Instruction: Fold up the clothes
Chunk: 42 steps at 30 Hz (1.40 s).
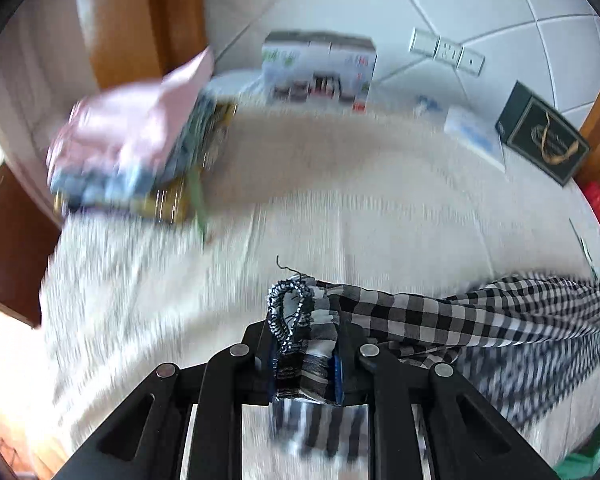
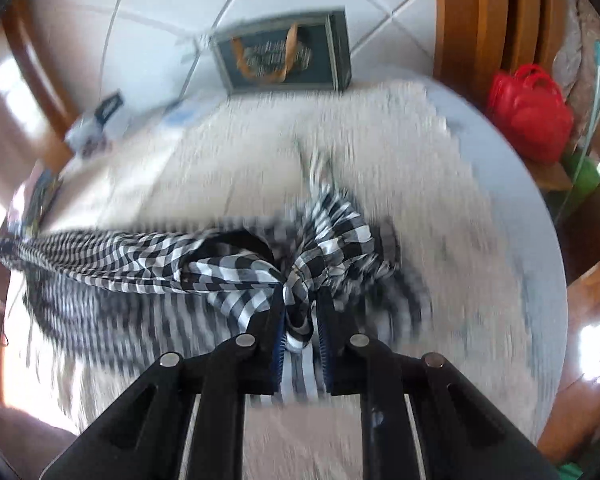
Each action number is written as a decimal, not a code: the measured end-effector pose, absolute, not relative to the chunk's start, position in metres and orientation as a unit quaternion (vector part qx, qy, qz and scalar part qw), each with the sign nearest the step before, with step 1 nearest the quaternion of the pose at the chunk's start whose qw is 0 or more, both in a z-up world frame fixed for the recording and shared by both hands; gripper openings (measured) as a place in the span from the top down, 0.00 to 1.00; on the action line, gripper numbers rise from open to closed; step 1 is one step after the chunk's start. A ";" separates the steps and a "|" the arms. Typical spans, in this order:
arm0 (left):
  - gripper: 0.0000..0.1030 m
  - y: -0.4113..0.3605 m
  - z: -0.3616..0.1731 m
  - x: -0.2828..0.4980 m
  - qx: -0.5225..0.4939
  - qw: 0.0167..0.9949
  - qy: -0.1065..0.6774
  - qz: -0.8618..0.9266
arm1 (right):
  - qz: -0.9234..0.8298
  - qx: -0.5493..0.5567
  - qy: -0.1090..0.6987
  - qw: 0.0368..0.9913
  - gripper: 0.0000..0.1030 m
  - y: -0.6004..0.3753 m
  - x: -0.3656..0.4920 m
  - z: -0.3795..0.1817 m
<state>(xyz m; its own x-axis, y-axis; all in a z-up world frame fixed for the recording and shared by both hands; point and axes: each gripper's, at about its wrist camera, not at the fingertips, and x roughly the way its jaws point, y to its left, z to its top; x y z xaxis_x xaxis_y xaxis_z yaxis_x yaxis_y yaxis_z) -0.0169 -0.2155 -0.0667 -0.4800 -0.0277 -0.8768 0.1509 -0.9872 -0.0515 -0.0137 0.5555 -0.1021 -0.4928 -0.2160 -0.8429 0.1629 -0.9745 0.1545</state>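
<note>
A black-and-white checked garment (image 1: 440,312) is stretched between both grippers above a table covered with a cream cloth (image 1: 340,208). My left gripper (image 1: 306,344) is shut on one corner with a stitched hem and loose thread. My right gripper (image 2: 302,320) is shut on a bunched end of the same checked garment (image 2: 148,256), which runs off to the left in that view. Both views are blurred by motion.
A pile of folded clothes, pink on top (image 1: 136,136), sits at the table's far left. A printed carton (image 1: 320,68), a white packet (image 1: 472,132) and a dark gift box (image 1: 544,132) stand along the tiled wall. A red bag (image 2: 532,116) lies beyond the right edge.
</note>
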 end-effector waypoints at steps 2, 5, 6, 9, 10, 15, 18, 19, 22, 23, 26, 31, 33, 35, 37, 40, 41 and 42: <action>0.79 -0.212 -0.084 0.009 0.527 0.053 0.066 -0.846 | -0.845 0.524 -0.021 0.107 0.86 0.563 0.002 -0.115; 0.66 -0.208 -0.106 0.034 0.565 0.048 0.076 -0.820 | -0.825 0.561 -0.003 0.069 0.84 0.577 0.009 -0.125; 0.51 -0.207 -0.111 0.041 0.576 0.050 0.076 -0.813 | -0.826 0.561 -0.005 0.055 0.80 0.584 0.008 -0.121; 0.12 -0.203 -0.108 0.060 0.580 0.062 0.068 -0.810 | -0.834 0.549 -0.020 0.051 0.52 0.594 0.001 -0.102; 0.11 -0.204 -0.100 0.061 0.573 0.065 0.072 -0.814 | -0.836 0.546 -0.018 0.050 0.41 0.593 -0.003 -0.097; 0.04 -0.217 -0.065 0.051 0.535 0.087 0.083 -0.836 | -0.838 0.544 -0.029 0.038 0.32 0.585 -0.036 -0.087; 0.02 -0.229 -0.063 0.036 0.531 0.098 0.096 -0.836 | -0.833 0.550 -0.052 0.025 0.30 0.587 -0.045 -0.090; 0.02 -0.231 -0.066 0.031 0.536 0.100 0.100 -0.833 | -0.832 0.551 -0.060 0.022 0.30 0.587 -0.047 -0.091; 0.02 -0.230 -0.089 0.022 0.563 0.100 0.104 -0.814 | -0.828 0.555 -0.080 0.019 0.30 0.590 -0.048 -0.095; 0.02 -0.228 -0.097 0.022 0.568 0.098 0.104 -0.811 | -0.826 0.556 -0.086 0.019 0.30 0.591 -0.048 -0.097; 0.02 -0.223 -0.120 0.021 0.583 0.090 0.104 -0.801 | -0.825 0.559 -0.084 0.014 0.30 0.589 -0.050 -0.102; 0.02 -0.212 -0.156 0.021 0.619 0.088 0.089 -0.776 | -0.827 0.555 -0.085 0.012 0.15 0.586 -0.059 -0.106; 0.02 -0.208 -0.168 0.022 0.628 0.084 0.095 -0.768 | -0.827 0.555 -0.086 0.009 0.03 0.584 -0.064 -0.111; 0.21 -0.207 -0.167 0.023 0.619 0.100 0.095 -0.773 | -0.822 0.562 -0.092 0.005 0.03 0.583 -0.069 -0.122; 0.59 -0.205 -0.156 0.022 0.605 0.106 0.094 -0.783 | -0.809 0.579 -0.099 0.004 0.11 0.580 -0.075 -0.138; 0.70 -0.195 -0.125 0.014 0.575 0.120 0.045 -0.808 | -0.803 0.594 -0.047 -0.019 0.89 0.565 -0.081 -0.147; 0.71 -0.191 -0.113 0.011 0.561 0.125 0.025 -0.818 | -0.809 0.585 -0.050 -0.021 0.90 0.565 -0.080 -0.141; 0.71 -0.187 -0.100 0.008 0.546 0.129 0.006 -0.828 | -0.816 0.576 -0.053 -0.022 0.90 0.566 -0.080 -0.135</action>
